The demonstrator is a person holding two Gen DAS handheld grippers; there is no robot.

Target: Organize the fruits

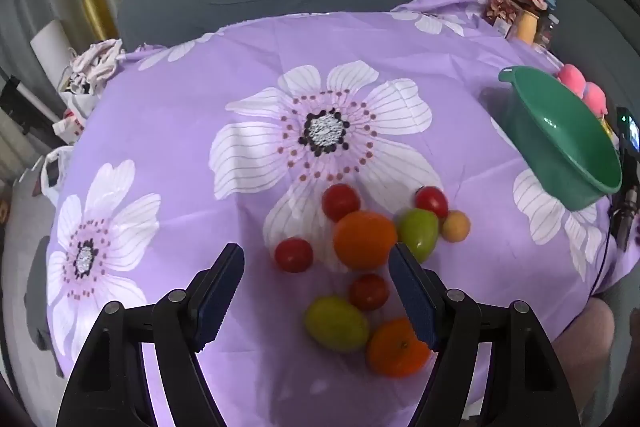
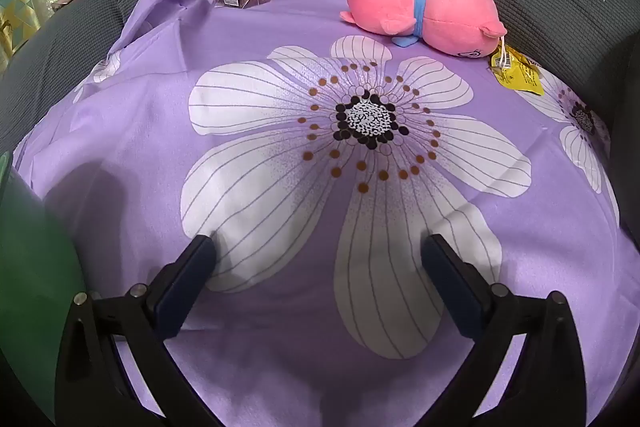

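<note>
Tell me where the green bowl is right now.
In the left wrist view the green bowl sits empty at the right edge of the purple flowered cloth, beyond and right of the fruit pile, with the pink plush toy just behind it.

Purple white-flowered cloth, green bowl, pink plush

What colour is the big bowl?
The bowl is green; the left wrist view shows it best.
</note>
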